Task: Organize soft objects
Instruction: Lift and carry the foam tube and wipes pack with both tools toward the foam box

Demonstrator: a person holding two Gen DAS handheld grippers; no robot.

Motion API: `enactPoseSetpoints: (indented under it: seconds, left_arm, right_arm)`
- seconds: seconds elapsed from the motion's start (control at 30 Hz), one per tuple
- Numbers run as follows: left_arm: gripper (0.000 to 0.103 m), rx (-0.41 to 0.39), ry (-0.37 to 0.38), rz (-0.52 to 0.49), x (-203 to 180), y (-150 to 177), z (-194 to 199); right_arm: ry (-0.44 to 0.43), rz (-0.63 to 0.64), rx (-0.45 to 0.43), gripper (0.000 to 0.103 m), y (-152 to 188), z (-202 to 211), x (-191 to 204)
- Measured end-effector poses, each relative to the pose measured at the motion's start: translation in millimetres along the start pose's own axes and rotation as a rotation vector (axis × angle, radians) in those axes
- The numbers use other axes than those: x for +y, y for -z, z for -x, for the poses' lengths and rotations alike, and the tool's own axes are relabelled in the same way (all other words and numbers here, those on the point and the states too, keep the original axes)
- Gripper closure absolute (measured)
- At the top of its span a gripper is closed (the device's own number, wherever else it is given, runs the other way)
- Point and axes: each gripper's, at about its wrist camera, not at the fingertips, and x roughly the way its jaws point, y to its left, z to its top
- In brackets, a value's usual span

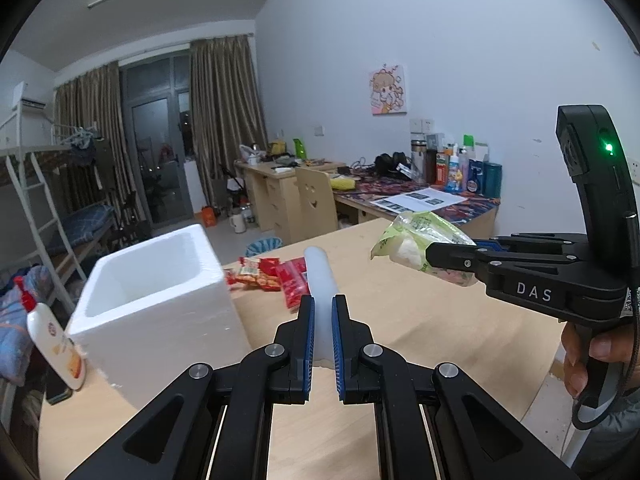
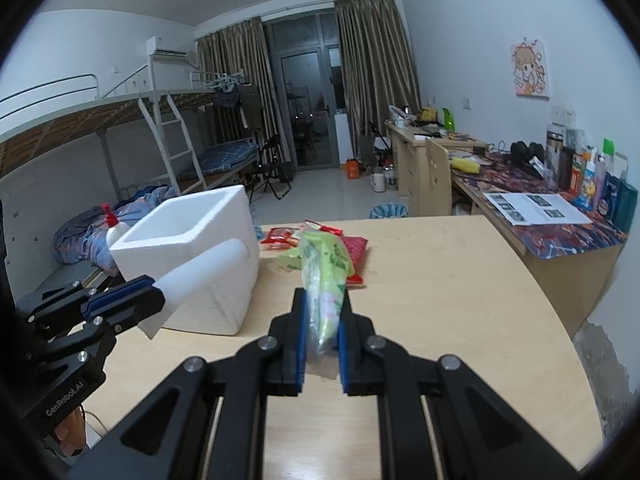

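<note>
My left gripper (image 1: 323, 304) is shut on a white foam piece (image 1: 319, 280), held above the wooden table (image 1: 420, 320) just right of the open white foam box (image 1: 160, 300). It also shows in the right wrist view (image 2: 154, 294) with the foam piece (image 2: 204, 276) in front of the box (image 2: 192, 248). My right gripper (image 2: 323, 300) is shut on a green plastic snack bag (image 2: 324, 276), held above the table. It shows in the left wrist view (image 1: 434, 258) with the bag (image 1: 416, 240). Red snack packets (image 1: 276, 276) lie behind on the table.
A white lotion bottle with a red cap (image 1: 54, 340) stands left of the box at the table's edge. Beyond the table are a chair (image 1: 316, 200), desks with clutter (image 1: 432, 196), a bunk bed (image 2: 160, 140) and a bin (image 1: 264, 246).
</note>
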Motion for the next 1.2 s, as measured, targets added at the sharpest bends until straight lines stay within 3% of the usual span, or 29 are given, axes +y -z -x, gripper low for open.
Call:
enactPoseSetpoints:
  seconds: [0.2,0.77,0.93,1.1,1.2]
  left_arm:
    - [0.094,-0.008,-0.062,0.035,16.2,4.6,20.9]
    - [0.094,-0.043,-0.392,0.317,106.5,34.5,90.7]
    - [0.094,-0.059,-0.43,0.367,120.8,36.9,101.1]
    - [0.094,-0.065,-0.429,0.35,118.6,31.1,98.9]
    - [0.1,-0.071,-0.426,0.334,116.9,25.5,95.2]
  right_arm:
    - [-0.042,0.03,-0.011,0.087,-3.2,-3.3,21.1]
    - [-0.245,0.174,-0.055,0.087,-11.1,-14.8,116.0]
    - [-0.278,0.213,-0.058,0.087,-13.9,-17.7,135.6]
    - [-0.286,0.213,-0.057,0.087,-15.2,-22.7,135.9]
    - [-0.276,0.203,-0.062,0.087,-18.6,-25.3,134.2]
